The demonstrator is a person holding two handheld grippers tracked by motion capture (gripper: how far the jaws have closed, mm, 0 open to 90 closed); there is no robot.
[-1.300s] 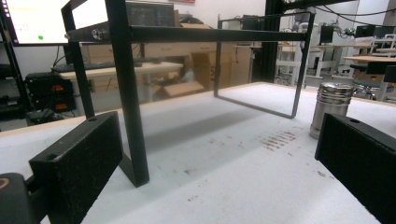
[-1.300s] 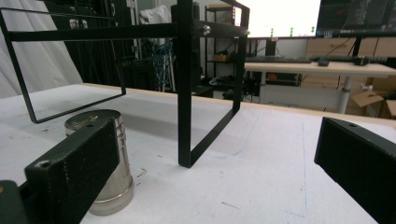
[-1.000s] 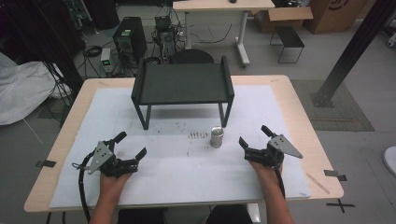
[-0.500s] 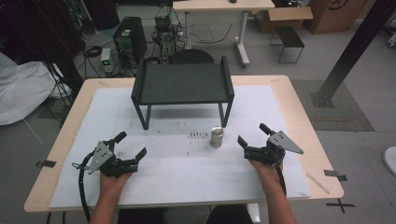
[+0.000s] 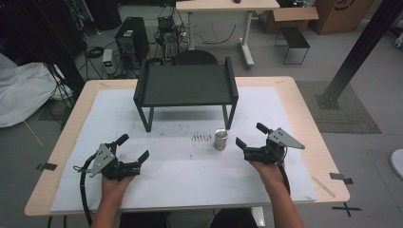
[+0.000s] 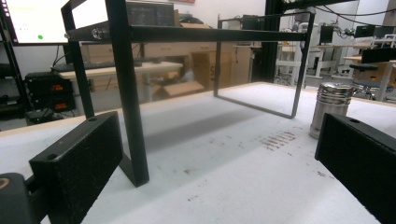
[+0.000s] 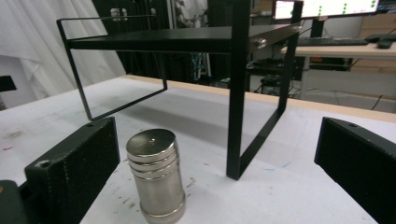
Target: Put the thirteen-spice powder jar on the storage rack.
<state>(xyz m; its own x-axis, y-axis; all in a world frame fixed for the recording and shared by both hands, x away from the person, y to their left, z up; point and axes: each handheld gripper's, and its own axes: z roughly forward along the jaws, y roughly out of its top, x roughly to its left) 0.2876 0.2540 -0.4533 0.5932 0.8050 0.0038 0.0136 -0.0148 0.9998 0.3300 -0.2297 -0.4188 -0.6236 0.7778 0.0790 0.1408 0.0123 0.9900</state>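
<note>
A small steel shaker (image 5: 220, 140) stands upright on the white mat, just in front of the right front leg of a black metal rack (image 5: 185, 85). My right gripper (image 5: 249, 134) is open, close to the shaker's right side, not touching it. In the right gripper view the shaker (image 7: 156, 175) stands near the left jaw, with the rack (image 7: 187, 44) behind it. My left gripper (image 5: 133, 147) rests open at the mat's front left, holding nothing. The left gripper view shows the shaker (image 6: 332, 109) far off to the right, past the rack's leg (image 6: 128, 93).
The white mat (image 5: 190, 171) covers most of the wooden table (image 5: 304, 109) and bears dark smudges (image 5: 201, 137) left of the shaker. Beyond the far edge are computer gear (image 5: 128, 40), cables and another desk (image 5: 228, 5).
My right gripper has edged slightly left and forward, closer to the shaker. The left gripper and the shaker have not moved.
</note>
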